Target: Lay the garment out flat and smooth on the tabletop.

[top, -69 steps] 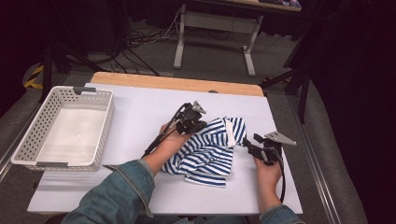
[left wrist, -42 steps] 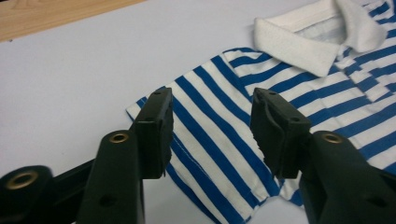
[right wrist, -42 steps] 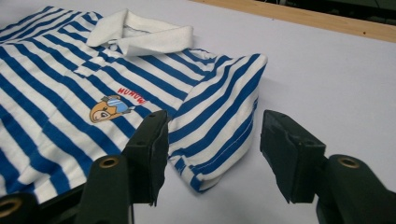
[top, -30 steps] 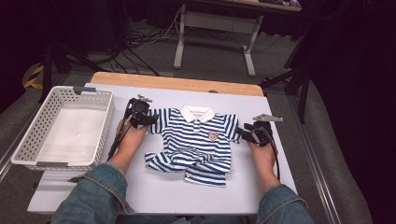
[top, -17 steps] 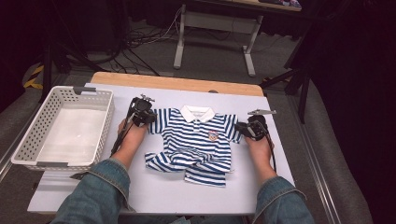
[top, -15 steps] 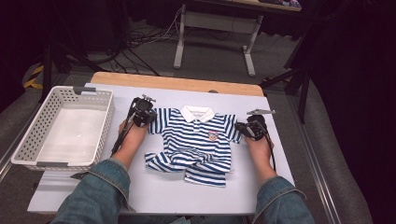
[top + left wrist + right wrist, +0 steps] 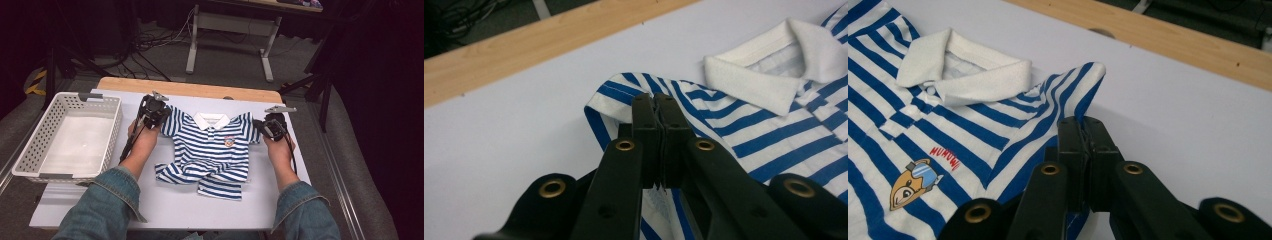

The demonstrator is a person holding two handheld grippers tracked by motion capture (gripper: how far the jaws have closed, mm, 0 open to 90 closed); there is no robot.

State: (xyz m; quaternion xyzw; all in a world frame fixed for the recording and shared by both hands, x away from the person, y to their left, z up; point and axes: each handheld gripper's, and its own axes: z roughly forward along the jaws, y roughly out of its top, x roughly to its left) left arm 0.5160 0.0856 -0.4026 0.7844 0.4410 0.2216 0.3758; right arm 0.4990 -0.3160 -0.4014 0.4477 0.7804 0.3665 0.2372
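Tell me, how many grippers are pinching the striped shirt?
2. The left gripper pinches the striped shirt at one shoulder, the right gripper at the other.

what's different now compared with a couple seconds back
The crumpled blue-and-white striped polo shirt was spread flat, collar toward the far edge. The left claw and right claw have just closed on its sleeves and begun lifting them. The white plastic basket stayed put.

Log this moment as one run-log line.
left gripper: shut on shirt shoulder | right gripper: shut on other shoulder | basket: left of shirt
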